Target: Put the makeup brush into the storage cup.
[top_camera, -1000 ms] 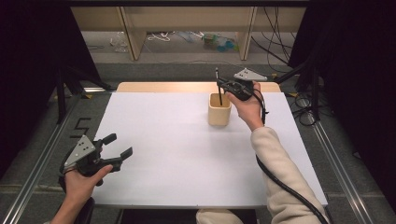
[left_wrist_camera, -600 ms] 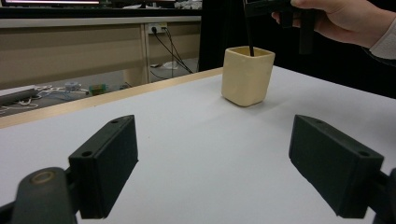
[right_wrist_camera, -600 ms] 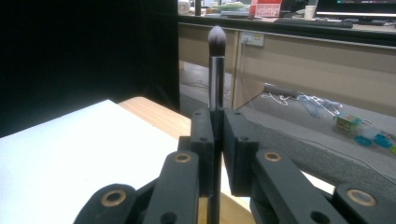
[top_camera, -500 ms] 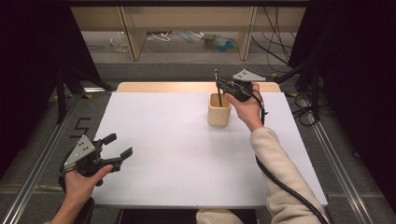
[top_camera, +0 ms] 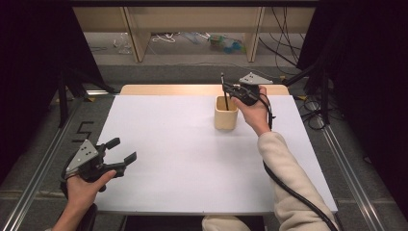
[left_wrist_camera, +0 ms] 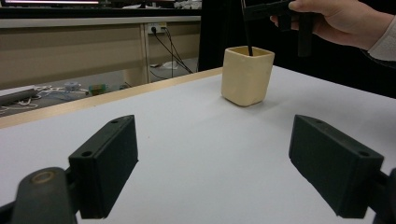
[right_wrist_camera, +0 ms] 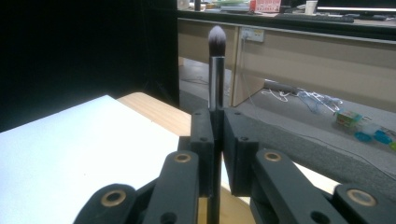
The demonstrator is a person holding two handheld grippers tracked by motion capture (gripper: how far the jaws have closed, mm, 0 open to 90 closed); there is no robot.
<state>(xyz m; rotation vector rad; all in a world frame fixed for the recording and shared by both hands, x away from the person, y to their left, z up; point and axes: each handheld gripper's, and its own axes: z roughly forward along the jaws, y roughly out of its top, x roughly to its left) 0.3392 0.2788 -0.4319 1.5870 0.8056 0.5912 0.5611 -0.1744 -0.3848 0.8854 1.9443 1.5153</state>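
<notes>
Nothing has shifted this past second: the right gripper (top_camera: 225,87) stays clenched on the slim black-handled makeup brush (right_wrist_camera: 216,70), upright in the cream square cup (top_camera: 225,113), while the left gripper (top_camera: 121,150) idles released.

Black curtains (top_camera: 43,53) both sides; wooden shelving (top_camera: 192,19) behind; cables (top_camera: 288,43) on floor

high view: counter (top_camera: 192,159) seen from above, forward and down | left gripper view: low, close over counter, cup (left_wrist_camera: 246,74) farther off | right gripper view: close, level | shared: cup, counter
</notes>
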